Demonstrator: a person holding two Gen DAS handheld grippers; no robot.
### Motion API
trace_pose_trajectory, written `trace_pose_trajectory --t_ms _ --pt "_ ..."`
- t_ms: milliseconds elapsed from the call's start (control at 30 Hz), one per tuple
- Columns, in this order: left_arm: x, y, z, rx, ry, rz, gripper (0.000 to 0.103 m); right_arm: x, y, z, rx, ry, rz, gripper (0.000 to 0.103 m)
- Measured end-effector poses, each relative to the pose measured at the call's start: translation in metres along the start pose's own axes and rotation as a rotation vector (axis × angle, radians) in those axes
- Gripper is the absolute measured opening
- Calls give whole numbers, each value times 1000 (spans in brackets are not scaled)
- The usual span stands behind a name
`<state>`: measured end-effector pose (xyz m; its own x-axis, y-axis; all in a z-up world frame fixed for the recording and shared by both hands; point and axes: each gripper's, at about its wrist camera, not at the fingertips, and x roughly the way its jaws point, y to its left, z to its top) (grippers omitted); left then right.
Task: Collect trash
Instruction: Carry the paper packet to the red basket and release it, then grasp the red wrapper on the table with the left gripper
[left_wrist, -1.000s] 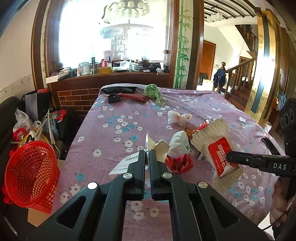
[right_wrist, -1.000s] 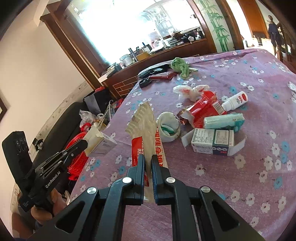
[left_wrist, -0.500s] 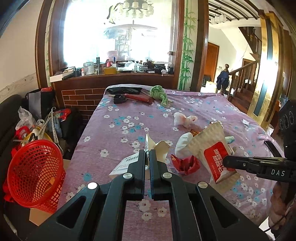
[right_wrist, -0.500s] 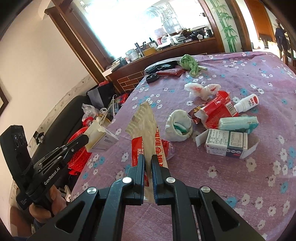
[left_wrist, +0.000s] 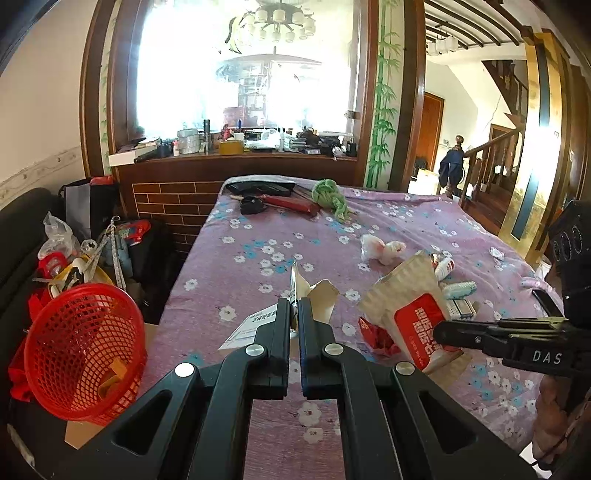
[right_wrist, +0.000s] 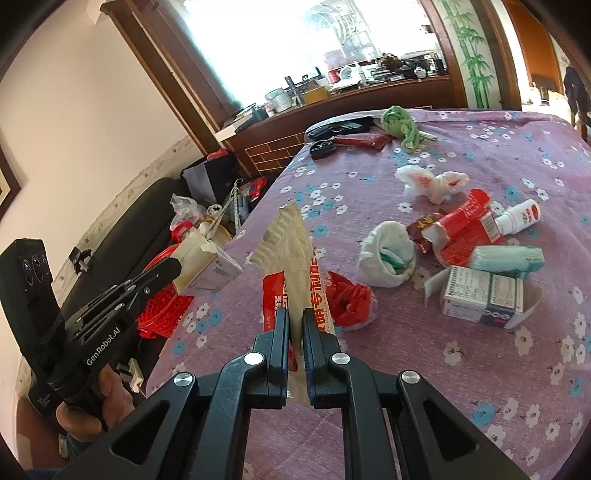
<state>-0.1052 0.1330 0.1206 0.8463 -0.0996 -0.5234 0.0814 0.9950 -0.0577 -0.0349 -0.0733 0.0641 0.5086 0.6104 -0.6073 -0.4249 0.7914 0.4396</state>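
My left gripper (left_wrist: 294, 306) is shut on an opened white cardboard box (left_wrist: 314, 301) and holds it above the table's left edge; the box also shows in the right wrist view (right_wrist: 207, 264). My right gripper (right_wrist: 295, 317) is shut on a beige and red snack bag (right_wrist: 291, 266), also seen in the left wrist view (left_wrist: 410, 310). A red mesh basket (left_wrist: 81, 350) sits tilted on the floor, left of the table. On the purple floral tablecloth (right_wrist: 480, 387) lie a red wrapper (right_wrist: 349, 301), a white wad (right_wrist: 388, 258), medicine boxes (right_wrist: 480, 295) and crumpled tissue (right_wrist: 428, 182).
A red box (right_wrist: 465, 225), a small white bottle (right_wrist: 517, 218) and a pale tube box (right_wrist: 509, 258) lie on the table. A green cloth (left_wrist: 328, 197), a red case and black items sit at the far end. Bags clutter the floor by a dark sofa (left_wrist: 22, 229).
Both grippers have lifted and pulled back slightly, still holding the box and the bag. The basket now sits closer in the left wrist view.
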Motion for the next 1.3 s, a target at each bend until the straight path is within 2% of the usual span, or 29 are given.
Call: trace_pose_trajectory --t_ms 233,533,767,933,1267,1300 --pt "-27 33 18 -39 -72 46 4 13 35 19 -62 15 45 8" --pt "-52 108 22 -128 -115 172 4 57 101 48 -133 58 123 9" --pt "-50 173 3 -219 -76 254 4 107 151 62 -163 113 177 9" --pt "-37 208 -12 -271 -30 282 4 143 179 65 -174 143 191 9" --pt "-21 237 -31 -320 3 300 6 208 208 73 -162 187 212 9" --pt "-21 238 -32 -323 0 308 11 212 210 73 -165 192 216 11"
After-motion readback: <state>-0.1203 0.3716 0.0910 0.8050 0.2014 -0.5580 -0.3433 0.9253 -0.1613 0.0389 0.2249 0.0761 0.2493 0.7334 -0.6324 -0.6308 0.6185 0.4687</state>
